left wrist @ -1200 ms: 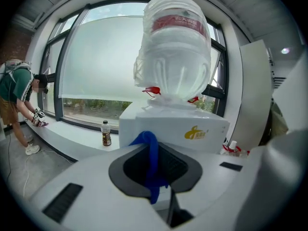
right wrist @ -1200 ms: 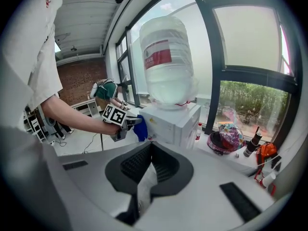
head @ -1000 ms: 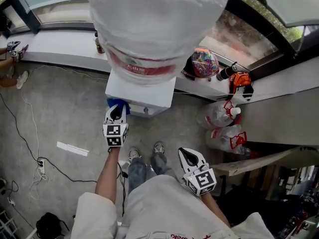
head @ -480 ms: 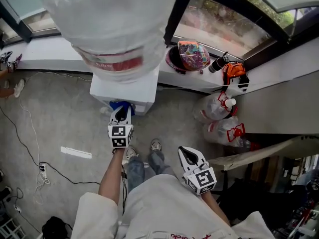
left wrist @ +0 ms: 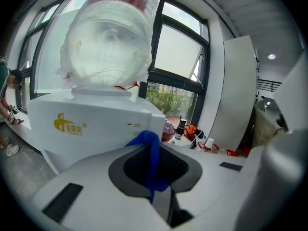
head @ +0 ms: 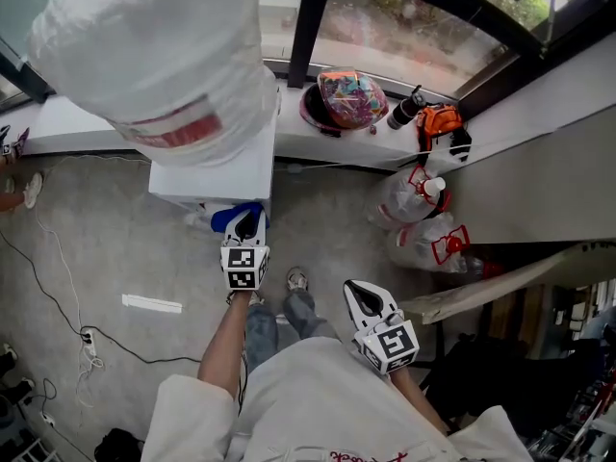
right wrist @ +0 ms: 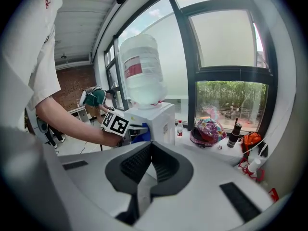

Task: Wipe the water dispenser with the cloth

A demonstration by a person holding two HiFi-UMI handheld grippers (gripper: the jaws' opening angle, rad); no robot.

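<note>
My left gripper (head: 245, 225) is clenched on a crumpled blue cloth (head: 237, 214). In the head view the cloth sits at the near edge of the white box-shaped water dispenser (head: 206, 173), under its big clear plastic-wrapped bottle (head: 154, 56). I cannot tell whether cloth and casing touch.

The left gripper view shows what the head view hides: the dispenser's front panel with a yellow logo (left wrist: 69, 124), and a blue fold (left wrist: 150, 160) pinched between the jaws.

My right gripper (head: 362, 302) hangs low on the right, well apart from the dispenser. Its own view shows the jaws pressed together on nothing. That view alone shows the far windowsill's multicoloured rounded object (right wrist: 210, 129) and dark bottle (right wrist: 234, 132).
</note>
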